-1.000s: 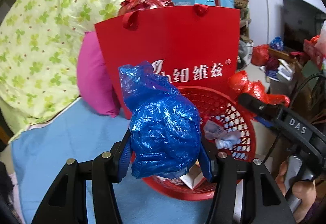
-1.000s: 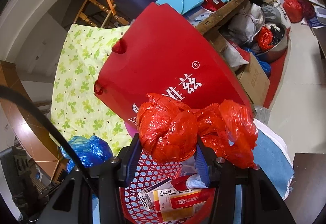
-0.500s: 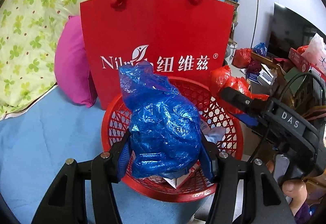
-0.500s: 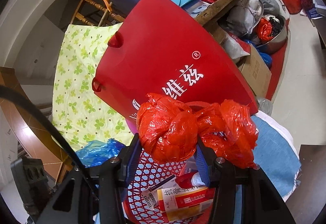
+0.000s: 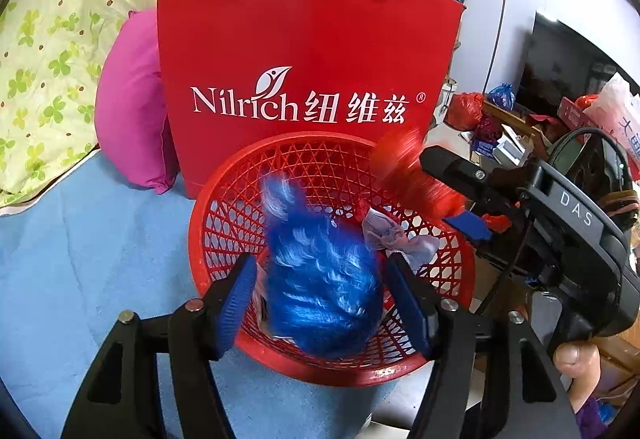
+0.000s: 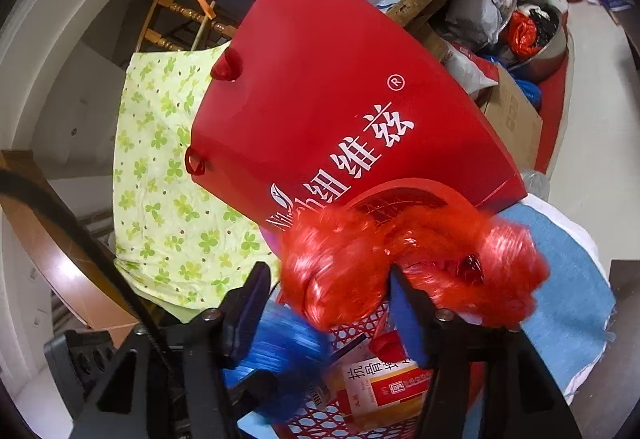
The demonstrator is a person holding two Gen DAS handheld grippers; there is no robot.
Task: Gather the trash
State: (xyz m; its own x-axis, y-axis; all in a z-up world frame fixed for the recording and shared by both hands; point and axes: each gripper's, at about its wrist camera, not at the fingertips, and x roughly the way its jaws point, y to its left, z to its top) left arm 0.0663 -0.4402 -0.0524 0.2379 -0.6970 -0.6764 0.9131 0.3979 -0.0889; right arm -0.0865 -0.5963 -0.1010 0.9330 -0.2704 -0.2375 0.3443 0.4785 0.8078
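- Left gripper (image 5: 322,301): jaws stand apart and have just been opening; the blue plastic bag (image 5: 320,279) sits between the pads with a visible gap on each side, so it is not pinched. The bag is a crumpled, glossy bundle, motion-blurred, low over the red mesh basket (image 5: 224,223).
- Right gripper (image 6: 328,305): jaws have likewise just been opening; the red plastic bag (image 6: 400,267), knotted and crinkled, is blurred between and above the pads. Whether its 3 o'clock pad touches the bag cannot be told.
- Basket contents: a crumpled pale tissue (image 5: 394,235) at 3 o'clock of the blue bag, and a printed medicine box (image 6: 384,385) on the floor of the basket.
- Edges: the basket stands on a blue cloth (image 5: 80,259), open from 7 to 10 o'clock.
- Beyond, at 12 o'clock, a red paper bag (image 5: 304,51) stands upright against the basket rim; a pink cushion (image 5: 132,111) lies at its 9 o'clock.
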